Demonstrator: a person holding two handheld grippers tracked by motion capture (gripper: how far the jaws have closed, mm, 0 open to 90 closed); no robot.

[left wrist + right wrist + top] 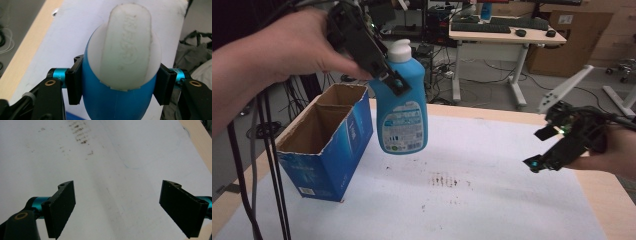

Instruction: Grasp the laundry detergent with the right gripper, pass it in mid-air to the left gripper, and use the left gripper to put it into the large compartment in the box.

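Observation:
A blue bottle with a white cap and a printed label hangs in the air just right of an open blue cardboard box. My left gripper is shut on the bottle's shoulder below the cap. In the left gripper view the white cap rises between the two black pads, which press the blue body on both sides. My right gripper hovers open over the right side of the table; in the right gripper view its jaws stand wide apart above bare white cloth.
A white cloth with dark stains covers the wooden table. The box stands at the table's left edge, with two open compartments. Black cables hang at the left. Desks and a cardboard carton stand in the room behind.

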